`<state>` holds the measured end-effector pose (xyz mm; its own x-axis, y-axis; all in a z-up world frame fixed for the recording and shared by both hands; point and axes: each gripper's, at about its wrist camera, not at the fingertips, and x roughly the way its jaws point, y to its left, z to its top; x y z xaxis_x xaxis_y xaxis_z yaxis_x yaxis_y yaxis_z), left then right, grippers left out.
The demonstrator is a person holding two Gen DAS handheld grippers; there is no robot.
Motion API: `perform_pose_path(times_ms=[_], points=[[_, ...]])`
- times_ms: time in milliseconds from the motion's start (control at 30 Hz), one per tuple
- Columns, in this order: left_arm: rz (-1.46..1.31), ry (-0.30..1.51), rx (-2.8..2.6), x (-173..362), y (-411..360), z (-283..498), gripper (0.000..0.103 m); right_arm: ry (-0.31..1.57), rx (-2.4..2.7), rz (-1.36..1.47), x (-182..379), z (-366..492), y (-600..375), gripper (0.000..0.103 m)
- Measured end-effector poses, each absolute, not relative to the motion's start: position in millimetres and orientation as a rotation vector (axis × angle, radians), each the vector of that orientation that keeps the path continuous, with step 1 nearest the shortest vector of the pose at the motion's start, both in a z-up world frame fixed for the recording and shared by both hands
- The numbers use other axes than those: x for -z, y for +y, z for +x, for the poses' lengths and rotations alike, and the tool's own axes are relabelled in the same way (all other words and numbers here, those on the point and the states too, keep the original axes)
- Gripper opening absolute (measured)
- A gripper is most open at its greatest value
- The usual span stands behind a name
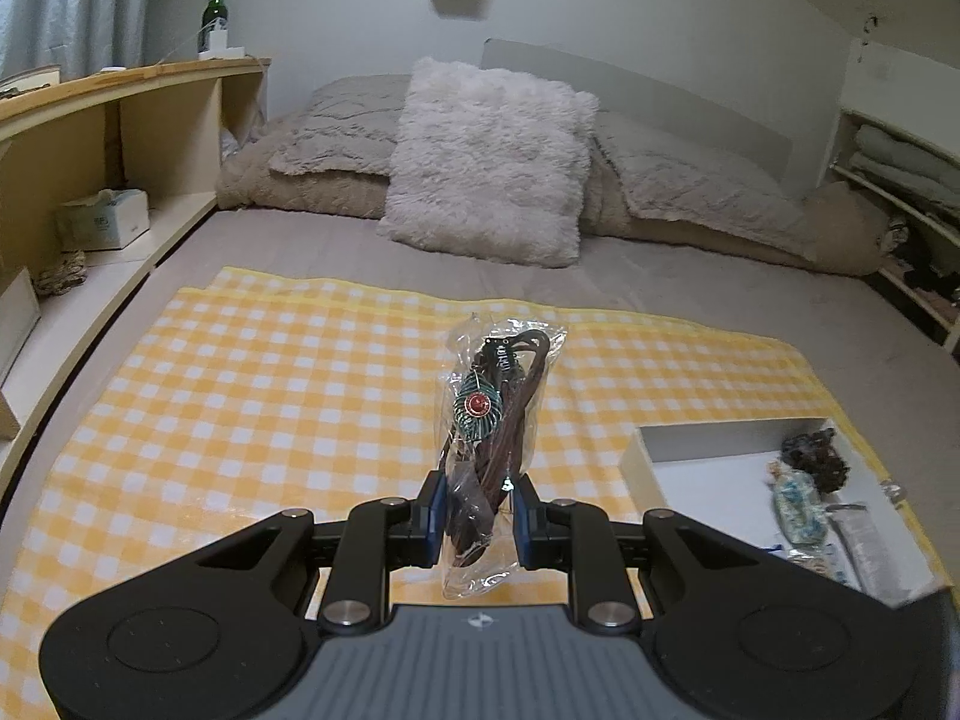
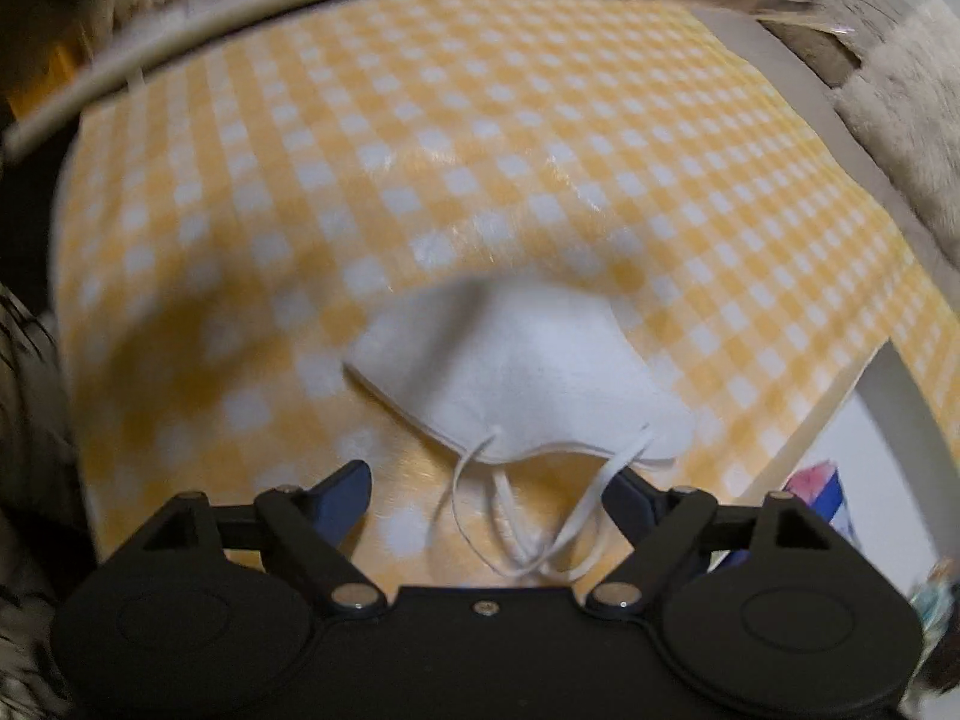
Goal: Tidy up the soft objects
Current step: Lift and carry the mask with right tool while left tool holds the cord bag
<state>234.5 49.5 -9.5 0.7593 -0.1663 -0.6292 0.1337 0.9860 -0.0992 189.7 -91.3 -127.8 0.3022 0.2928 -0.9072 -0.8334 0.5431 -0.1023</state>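
Our left tongs [image 1: 478, 513] clamp the lower end of a clear plastic bag of brown cord [image 1: 493, 414], held upright above the yellow checked cloth [image 1: 252, 372] on the bed, left of the white box [image 1: 684, 450]. Our right tongs [image 2: 487, 489] gape wide over a white face mask [image 2: 516, 372] lying on the cloth.

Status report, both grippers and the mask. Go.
Left gripper shut on bagged cord, held above cloth. Right gripper open over mask, straps between fingers. Nothing blocking.
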Motion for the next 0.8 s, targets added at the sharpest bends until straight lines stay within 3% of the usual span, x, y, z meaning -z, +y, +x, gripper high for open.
perform_pose_path(times_ms=[200, 333, 367, 467, 667, 733, 800], points=[[-0.062, 0.666, 0.22, -1.8, 50.5, 216.4, 0.024, 1.067, -0.948, -0.623, 105.3, 194.3, -92.6, 0.084], [-0.062, 0.678, 0.228, -3.3, 56.0, 206.4, 0.024, 0.92, -0.997, -0.633, 91.6, 189.7, -99.5, 0.094], [-0.064, 0.681, 0.227, -3.9, 58.1, 203.8, 0.024, 0.873, -0.99, -0.628, 93.1, 190.8, -99.1, 0.099], [-0.068, 0.688, 0.218, -7.2, 65.4, 193.4, 0.024, 0.808, -0.965, -0.692, 116.1, 203.2, -90.4, 0.1], [-0.106, 0.691, 0.208, -11.6, 81.8, 174.5, 0.024, 0.883, -0.977, -0.739, 156.3, 222.7, -79.0, 0.1], [-0.122, 0.692, 0.212, -12.7, 84.9, 169.6, 0.024, 0.91, -1.002, -0.695, 159.0, 226.4, -78.3, 0.097], [-0.141, 0.689, 0.224, -14.4, 87.1, 164.2, 0.024, 0.991, -1.043, -0.615, 160.8, 234.1, -77.7, 0.078]])
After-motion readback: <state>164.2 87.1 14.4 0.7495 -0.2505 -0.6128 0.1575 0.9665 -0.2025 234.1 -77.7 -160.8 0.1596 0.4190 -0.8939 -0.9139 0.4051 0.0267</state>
